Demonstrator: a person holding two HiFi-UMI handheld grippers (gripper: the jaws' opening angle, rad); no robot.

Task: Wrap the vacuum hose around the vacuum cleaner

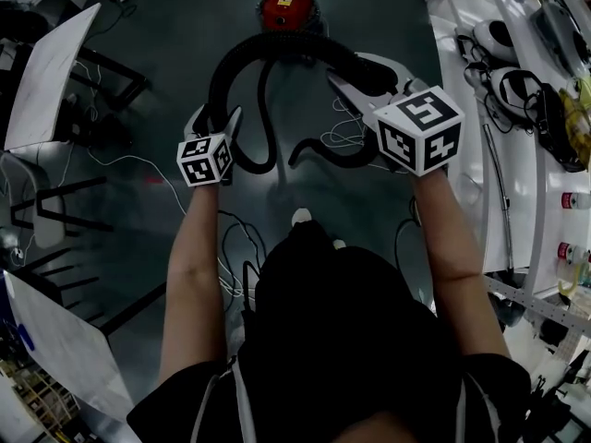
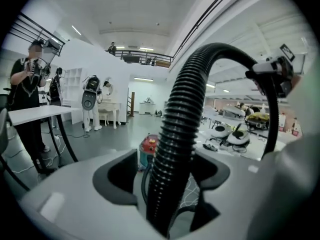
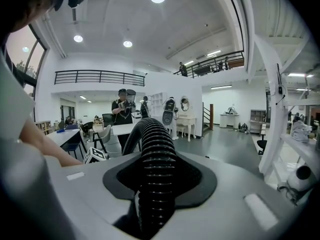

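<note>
The wrap looks barely begun: the left gripper (image 1: pixel 218 123) has its jaws loosely apart around the vacuum hose (image 2: pixel 172 134), with one pad clear of it. The hose arches across in front of the red vacuum cleaner (image 1: pixel 286 3), which stands at the far middle of the floor (image 1: pixel 175 53) with no turn visible round it, and the right gripper (image 1: pixel 367 77) is clamped on the hose. A white table (image 1: pixel 46 72) hems the left and a bench (image 1: pixel 459 146) the right, but the floor round the cleaner seems open, save thin cables (image 1: pixel 343 138) that could snag.

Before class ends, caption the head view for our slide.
Black hose arches between left hand-held gripper and right hand-held gripper, with red vacuum cleaner beyond.
</note>
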